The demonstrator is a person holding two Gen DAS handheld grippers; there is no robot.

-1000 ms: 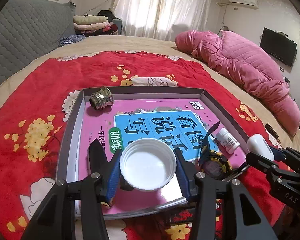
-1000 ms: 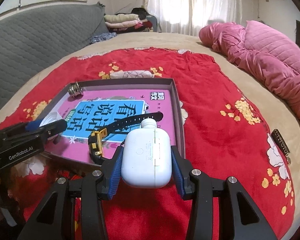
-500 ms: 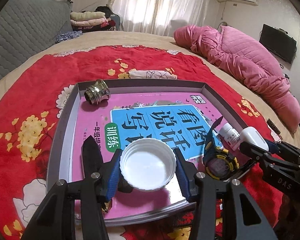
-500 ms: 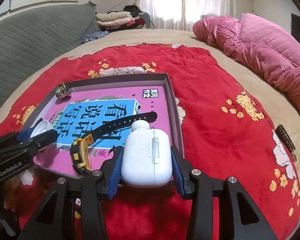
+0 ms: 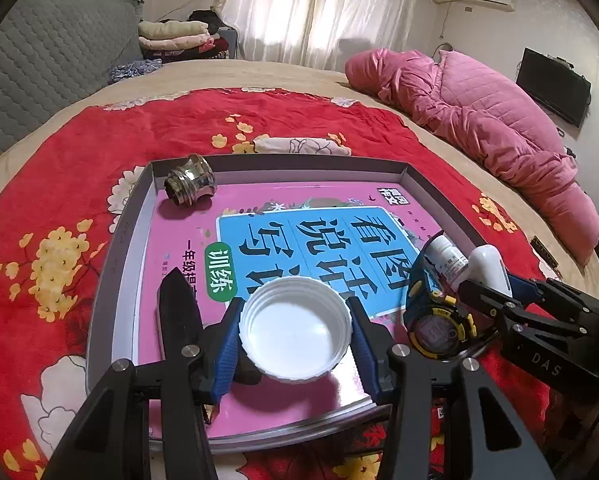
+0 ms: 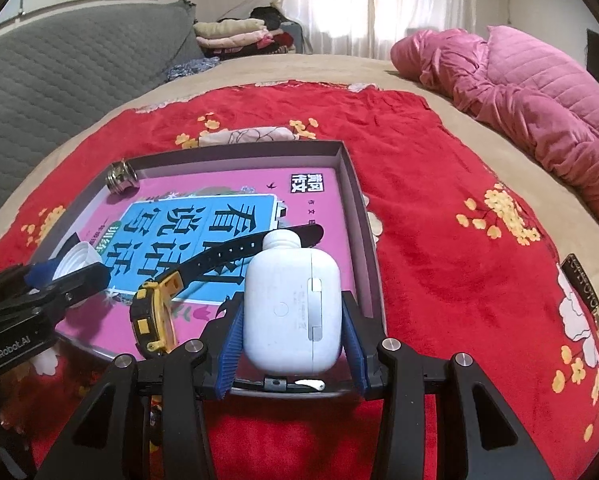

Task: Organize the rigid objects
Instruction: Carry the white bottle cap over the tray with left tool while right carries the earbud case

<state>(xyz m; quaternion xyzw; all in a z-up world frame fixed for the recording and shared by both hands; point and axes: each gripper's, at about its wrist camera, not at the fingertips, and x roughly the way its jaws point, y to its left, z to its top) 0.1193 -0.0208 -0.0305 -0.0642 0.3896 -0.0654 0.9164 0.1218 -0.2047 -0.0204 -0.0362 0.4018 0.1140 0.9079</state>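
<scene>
My left gripper point(image 5: 295, 332) is shut on a white plastic lid point(image 5: 295, 330), held over the near part of a grey tray point(image 5: 115, 248) lined with a pink book point(image 5: 275, 216). My right gripper point(image 6: 293, 316) is shut on a white earbud case point(image 6: 293, 308) above the tray's point(image 6: 357, 208) near right corner. In the tray lie a black and yellow watch point(image 5: 439, 326) point(image 6: 155, 316), a small white bottle point(image 5: 447, 256) point(image 6: 281, 240), a black knife point(image 5: 177, 312) and a metal fitting point(image 5: 189, 184) point(image 6: 121, 178) at the far left corner.
The tray sits on a red flowered blanket point(image 6: 439, 200) over a bed. A pink quilt point(image 5: 479, 120) lies at the far right. A small dark tag point(image 6: 581, 280) rests on the blanket to the right. Folded clothes point(image 6: 235, 34) are stacked at the back.
The right gripper with the earbud case has moved forward and down over the tray's near right corner. The left gripper holds the lid almost still.
</scene>
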